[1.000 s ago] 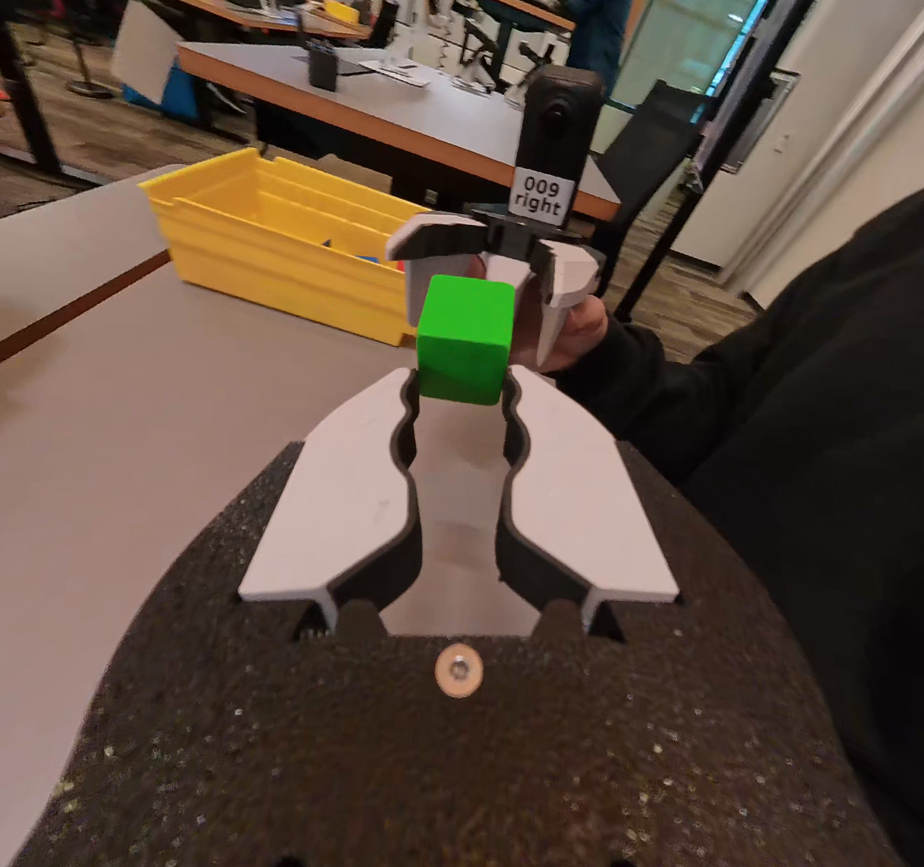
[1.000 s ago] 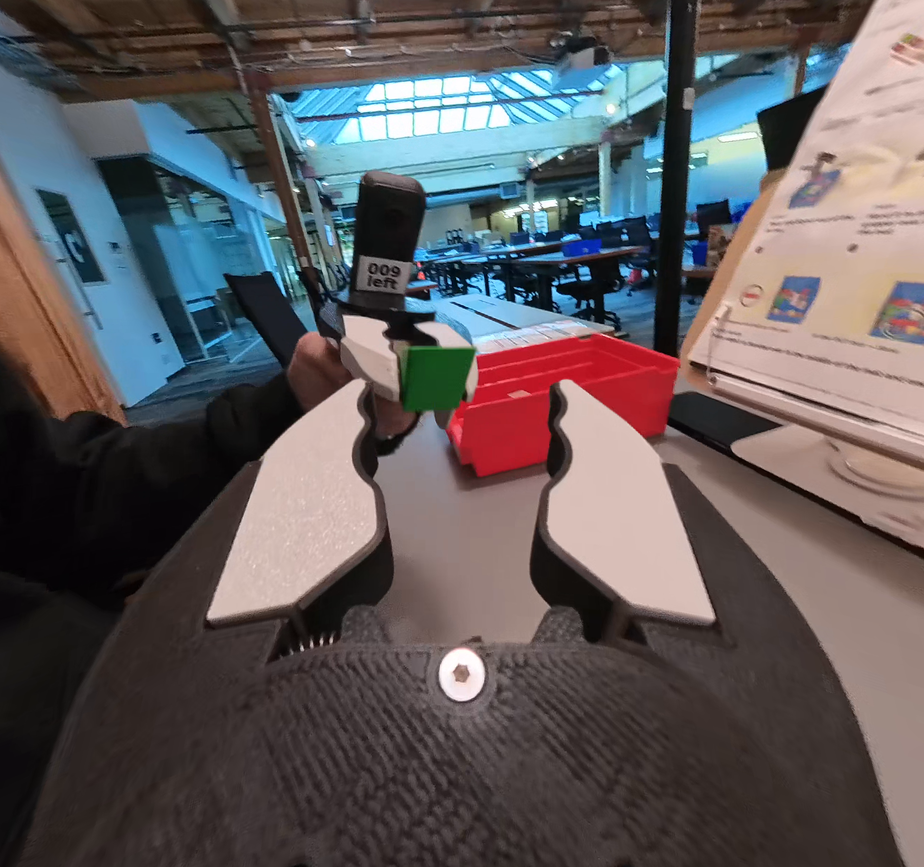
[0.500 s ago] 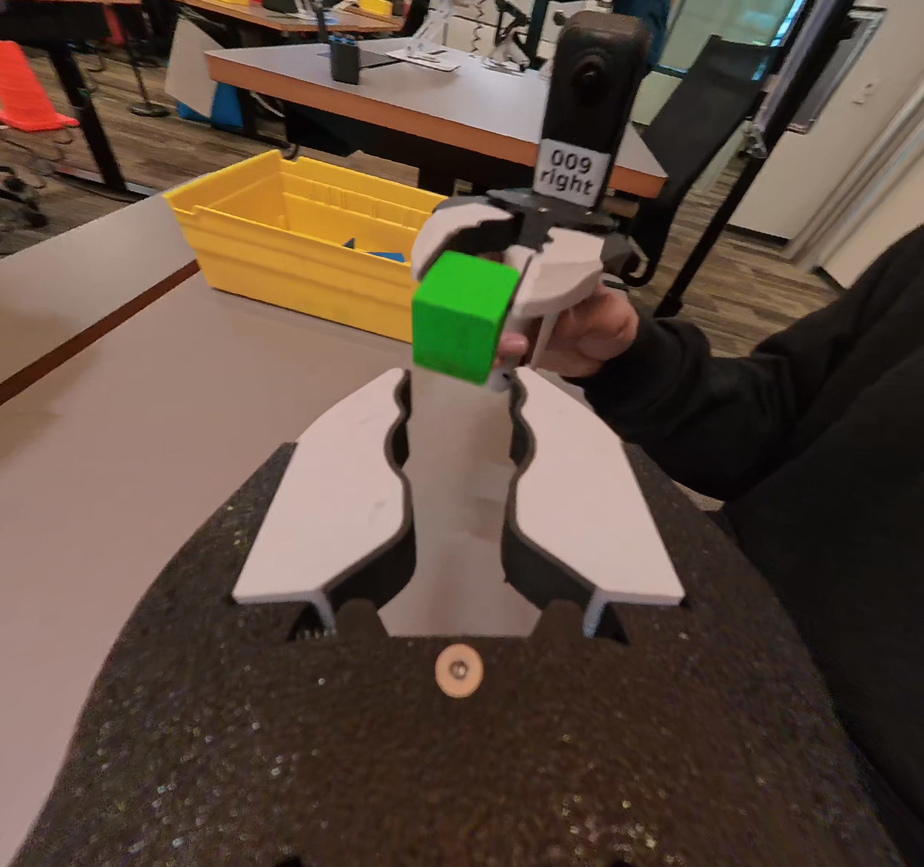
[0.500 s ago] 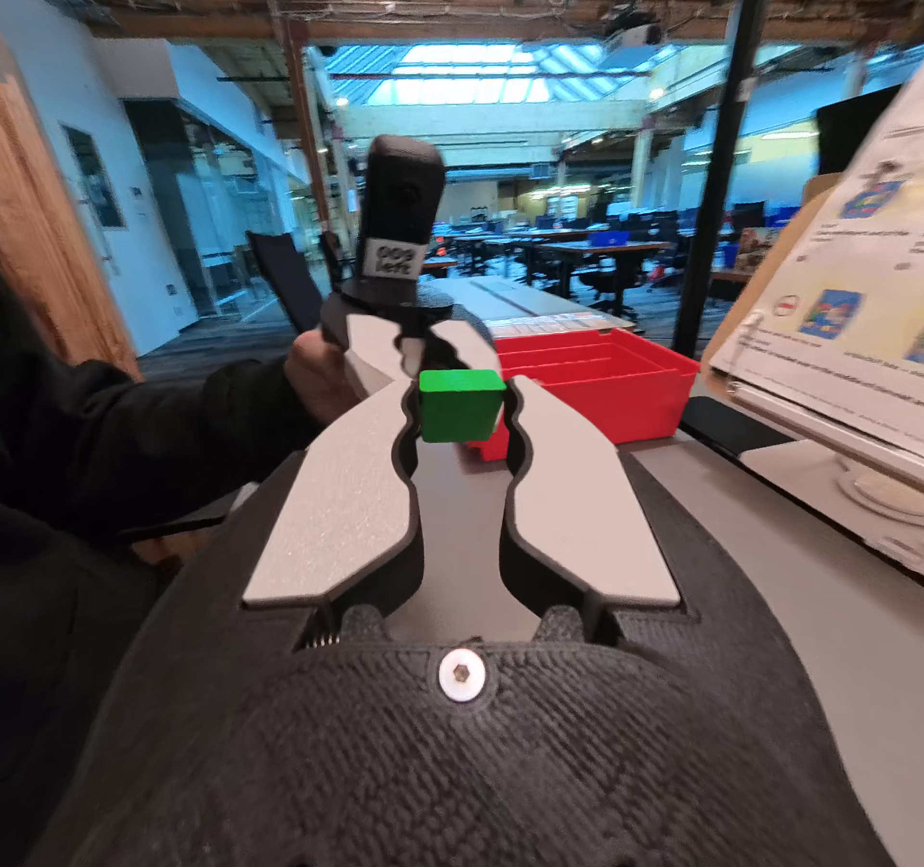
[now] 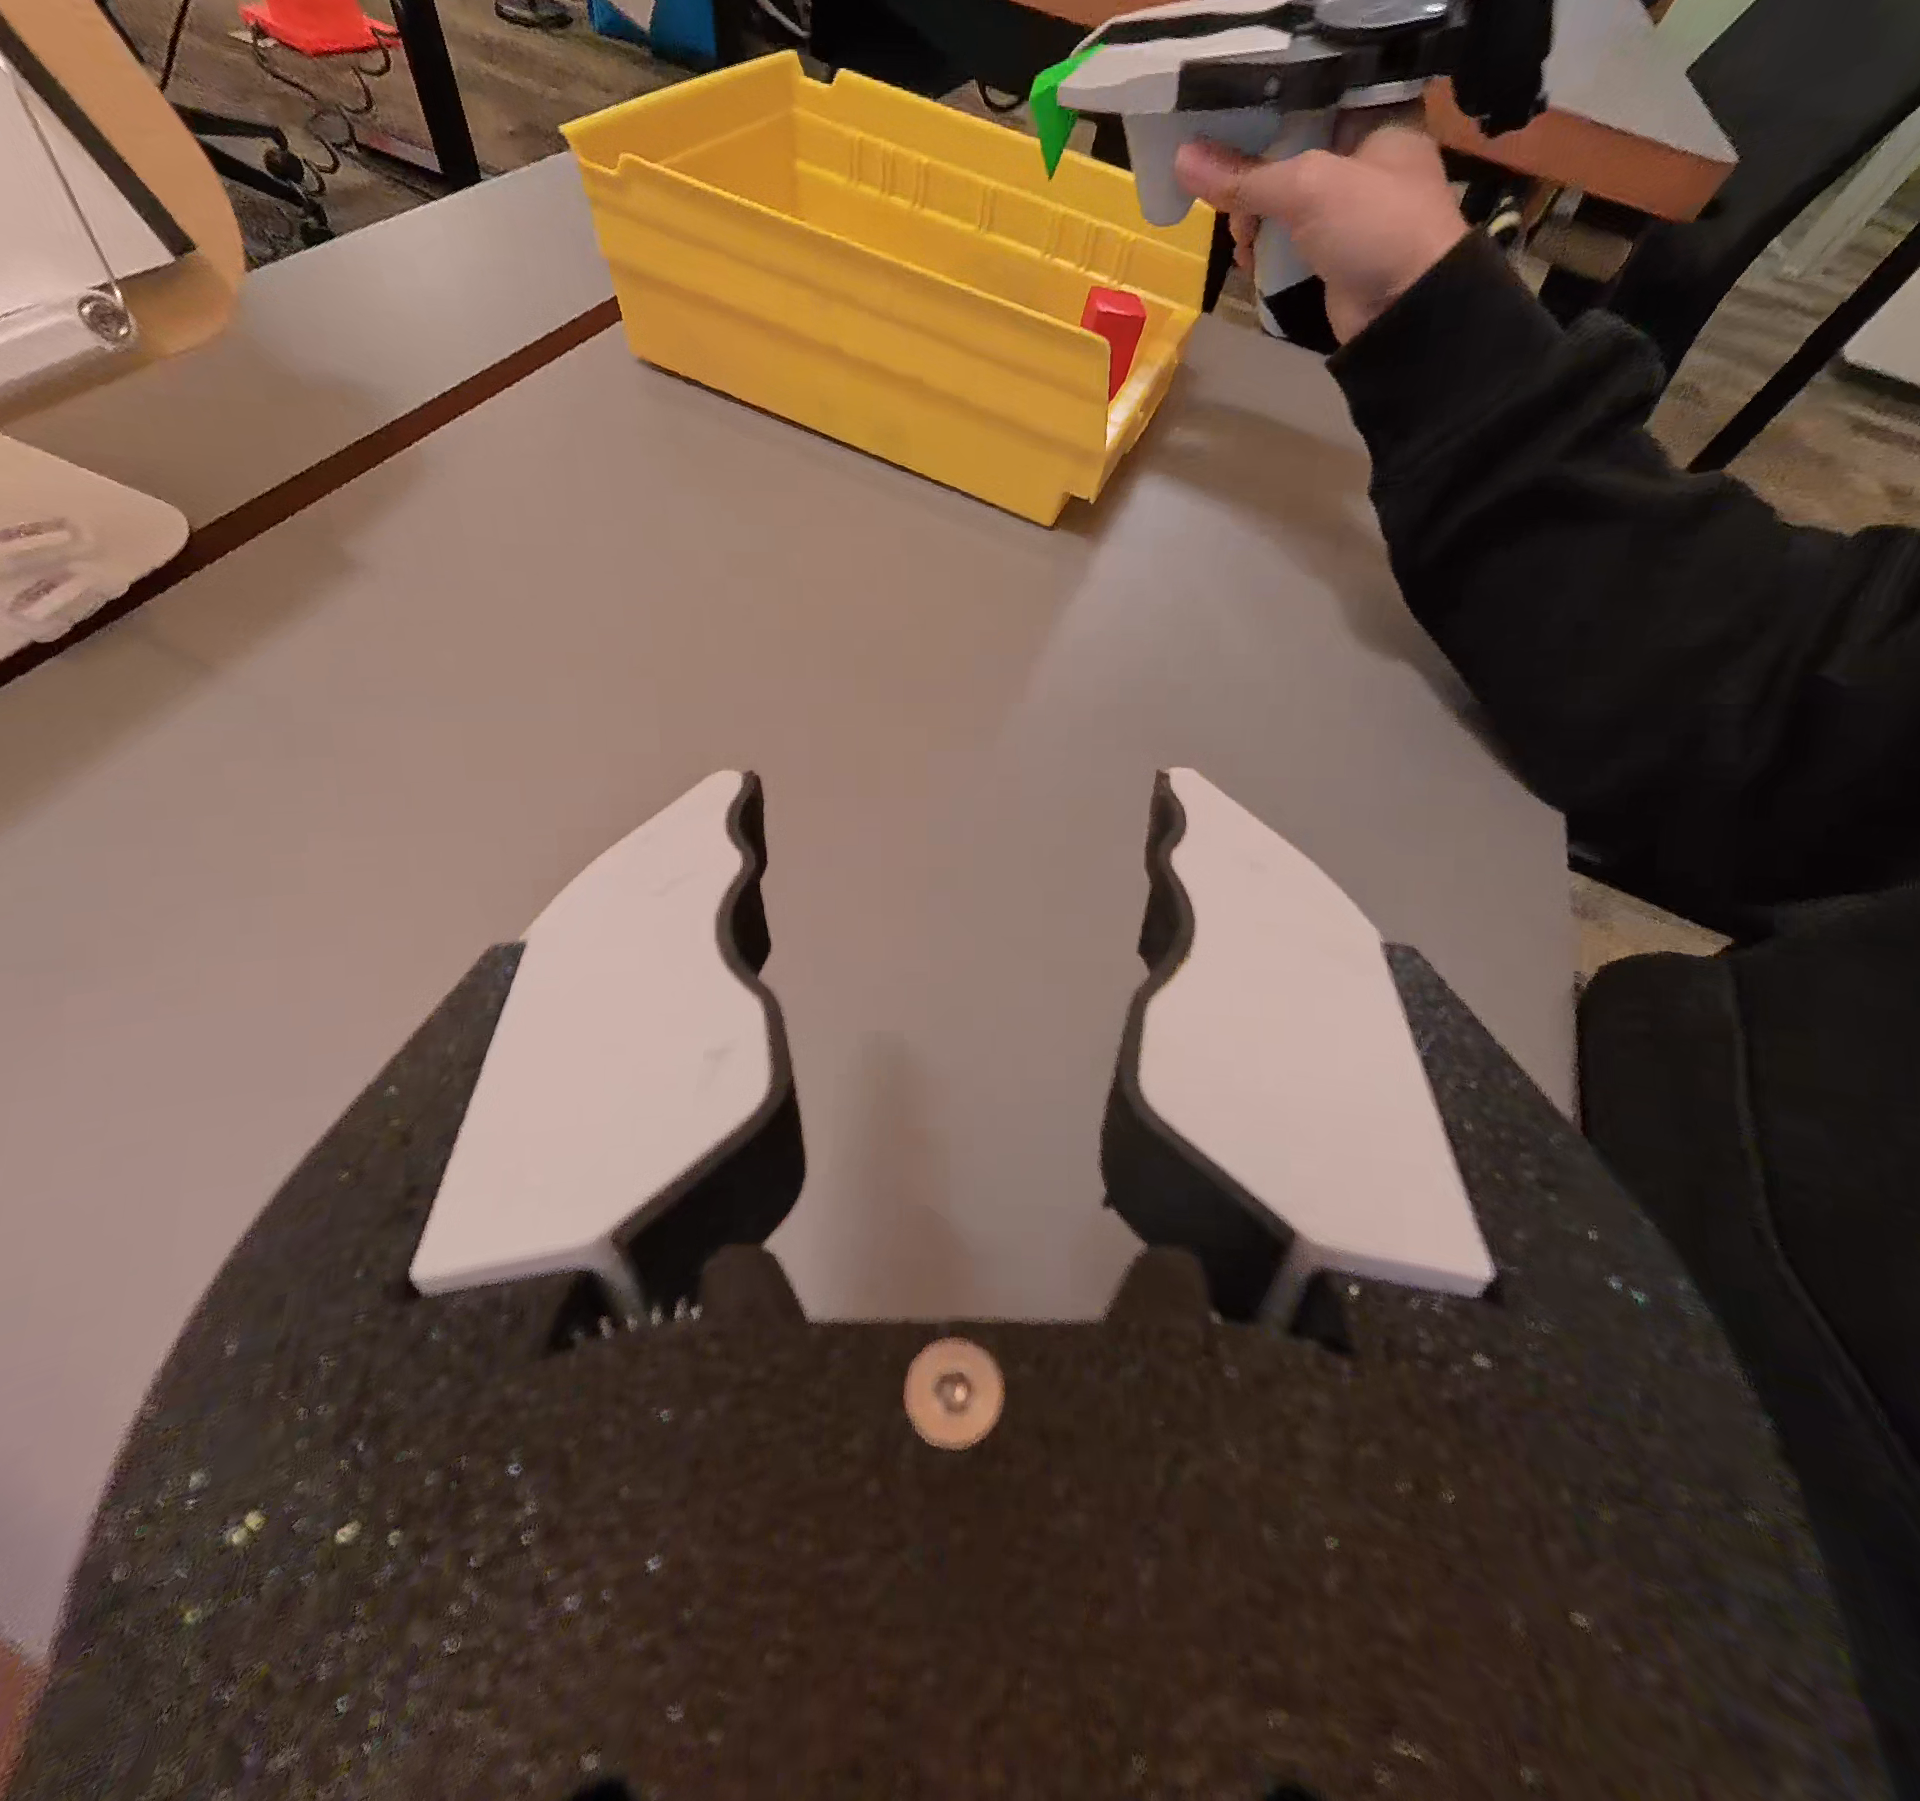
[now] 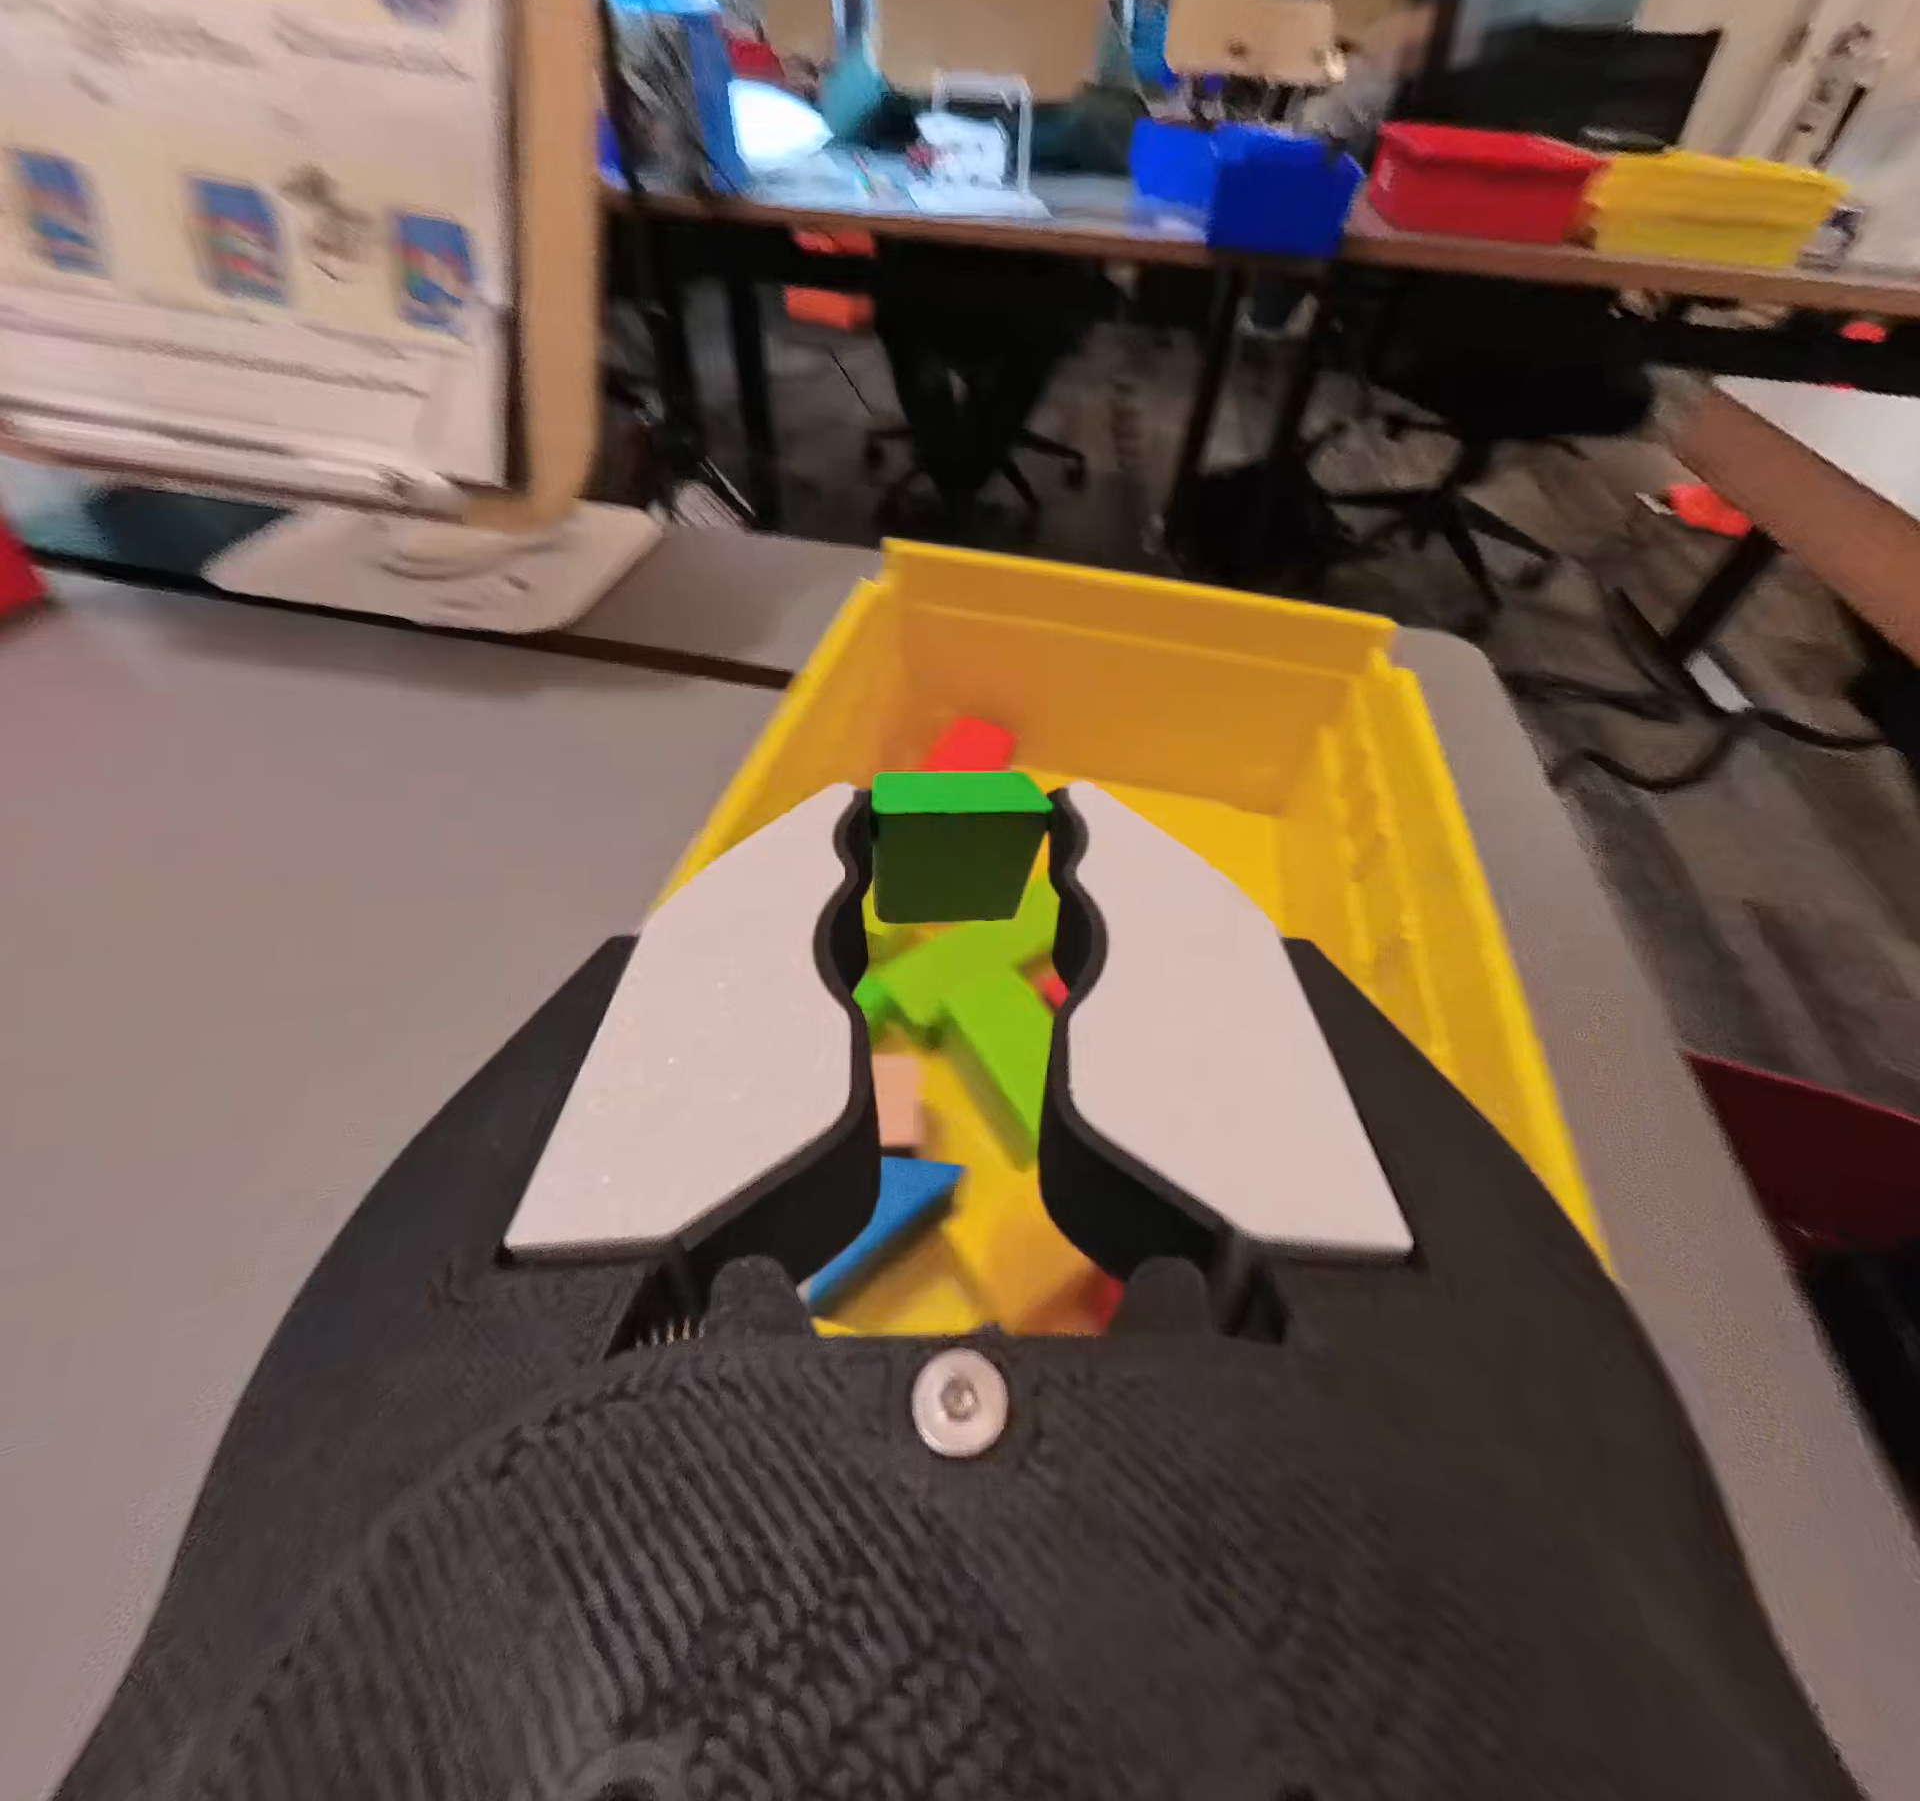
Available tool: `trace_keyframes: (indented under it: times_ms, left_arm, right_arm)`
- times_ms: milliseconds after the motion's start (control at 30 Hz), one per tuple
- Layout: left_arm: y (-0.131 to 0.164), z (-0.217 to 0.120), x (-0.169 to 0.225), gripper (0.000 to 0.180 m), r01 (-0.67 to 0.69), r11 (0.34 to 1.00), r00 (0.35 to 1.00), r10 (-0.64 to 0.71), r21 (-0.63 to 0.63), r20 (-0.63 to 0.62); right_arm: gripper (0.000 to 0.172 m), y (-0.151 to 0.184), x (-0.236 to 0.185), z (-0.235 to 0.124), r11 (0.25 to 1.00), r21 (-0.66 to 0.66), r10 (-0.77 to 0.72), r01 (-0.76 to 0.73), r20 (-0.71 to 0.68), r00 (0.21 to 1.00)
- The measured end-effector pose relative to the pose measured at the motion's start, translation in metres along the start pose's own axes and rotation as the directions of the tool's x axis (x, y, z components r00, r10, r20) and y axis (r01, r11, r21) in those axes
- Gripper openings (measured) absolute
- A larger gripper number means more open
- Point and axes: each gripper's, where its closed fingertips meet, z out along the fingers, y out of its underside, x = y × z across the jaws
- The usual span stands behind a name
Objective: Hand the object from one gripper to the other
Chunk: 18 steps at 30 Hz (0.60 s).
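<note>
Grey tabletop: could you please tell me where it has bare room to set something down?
Bare grey tabletop between the open left gripper and the yellow plastic bin. The bin itself is crowded with coloured blocks.

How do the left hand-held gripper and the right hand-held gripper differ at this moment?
The left hand-held gripper stands wide open with nothing between its fingers; the right hand-held gripper is closed on a green block. The left one is over the bare grey table; the right one is above the yellow bin. Both have pale fingers with dark wavy pads.
</note>
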Motion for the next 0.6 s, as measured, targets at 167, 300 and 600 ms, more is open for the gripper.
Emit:
trace_keyframes:
  times_ms: [167, 300, 600]
  left_arm:
    - [0.006, -0.012, -0.003, 0.068, 0.047, 0.999, 0.999, -0.047, 0.027, 0.006]
    - [0.020, -0.021, -0.006, 0.068, 0.054, 0.999, 0.998, -0.054, -0.007, 0.032]
    - [0.036, -0.054, -0.034, 0.070, 0.109, 0.994, 0.985, -0.109, 0.010, 0.137]
  right_arm:
    - [0.033, 0.023, 0.070, 0.037, 0.966, -0.245, -0.120, 0.079, -0.159, 0.980]
    - [0.033, 0.052, 0.088, 0.067, 0.915, -0.399, -0.132, 0.067, -0.138, 0.982]
    - [0.056, 0.067, 0.099, 0.082, 0.884, -0.449, -0.231, 0.135, -0.167, 0.959]
